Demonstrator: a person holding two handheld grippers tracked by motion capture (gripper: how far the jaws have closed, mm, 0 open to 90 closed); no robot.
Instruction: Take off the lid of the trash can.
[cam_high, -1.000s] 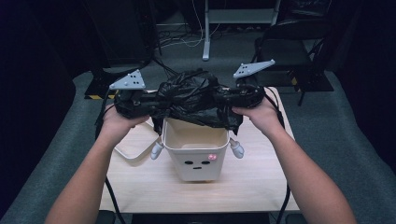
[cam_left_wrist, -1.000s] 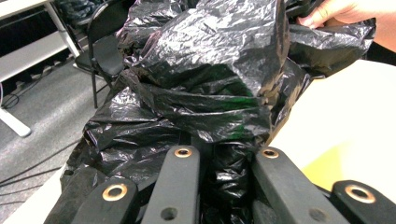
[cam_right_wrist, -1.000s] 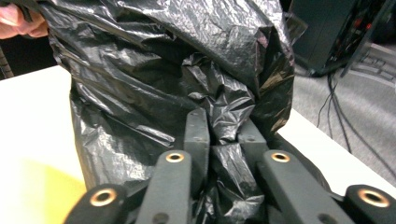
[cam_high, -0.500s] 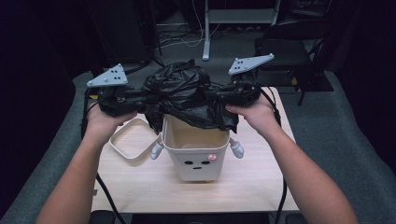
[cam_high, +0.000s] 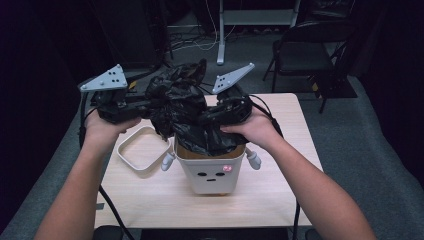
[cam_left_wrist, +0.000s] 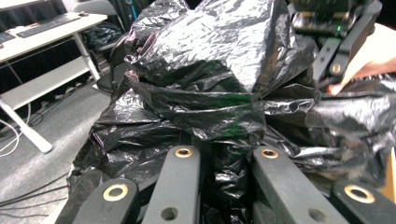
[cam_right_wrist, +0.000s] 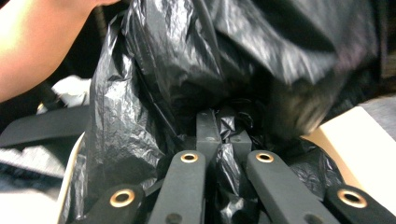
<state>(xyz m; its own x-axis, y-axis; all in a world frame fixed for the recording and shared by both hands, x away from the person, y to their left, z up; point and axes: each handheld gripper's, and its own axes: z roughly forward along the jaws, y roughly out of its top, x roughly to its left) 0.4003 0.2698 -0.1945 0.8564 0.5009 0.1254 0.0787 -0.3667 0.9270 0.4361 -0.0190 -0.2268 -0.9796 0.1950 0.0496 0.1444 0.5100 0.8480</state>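
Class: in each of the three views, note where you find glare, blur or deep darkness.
High view: the room behind the table is very dark, the wood top evenly lit. Left gripper view: bright glare on the crinkled black bag, creases sharp. Right gripper view: the bag's upper right part is smeared by blur, and a hand at top left is soft.

Wood table w/ white bin & lid ring.

The bag hangs above the bin, between the two grippers. The lid lies on the table, left of the bin.
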